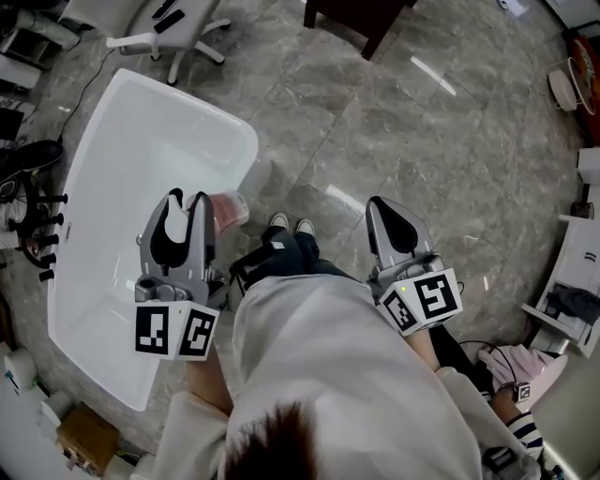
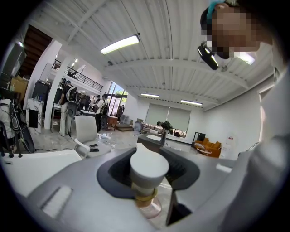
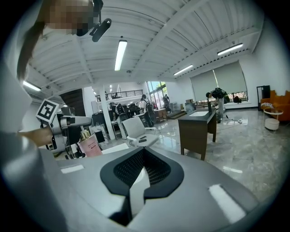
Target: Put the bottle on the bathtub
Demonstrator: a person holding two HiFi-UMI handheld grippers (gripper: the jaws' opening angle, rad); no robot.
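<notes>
A pink bottle (image 1: 225, 210) with a white cap (image 2: 149, 166) and a gold collar is clamped between the jaws of my left gripper (image 1: 187, 202). It hangs over the near right rim of the white bathtub (image 1: 155, 141), apart from it. In the left gripper view the cap points towards the camera. My right gripper (image 1: 395, 214) is held over the floor to the right of the tub; its jaws are shut with nothing between them (image 3: 141, 172). In the right gripper view the pink bottle (image 3: 90, 146) shows at the left, in the left gripper (image 3: 68, 123).
A white office chair (image 1: 169, 33) stands beyond the tub's far end and a dark wooden desk (image 1: 361, 19) behind it to the right. A rack of black items (image 1: 37, 225) flanks the tub's left side. The person's shoes (image 1: 291, 225) stand on the grey marble floor beside the tub.
</notes>
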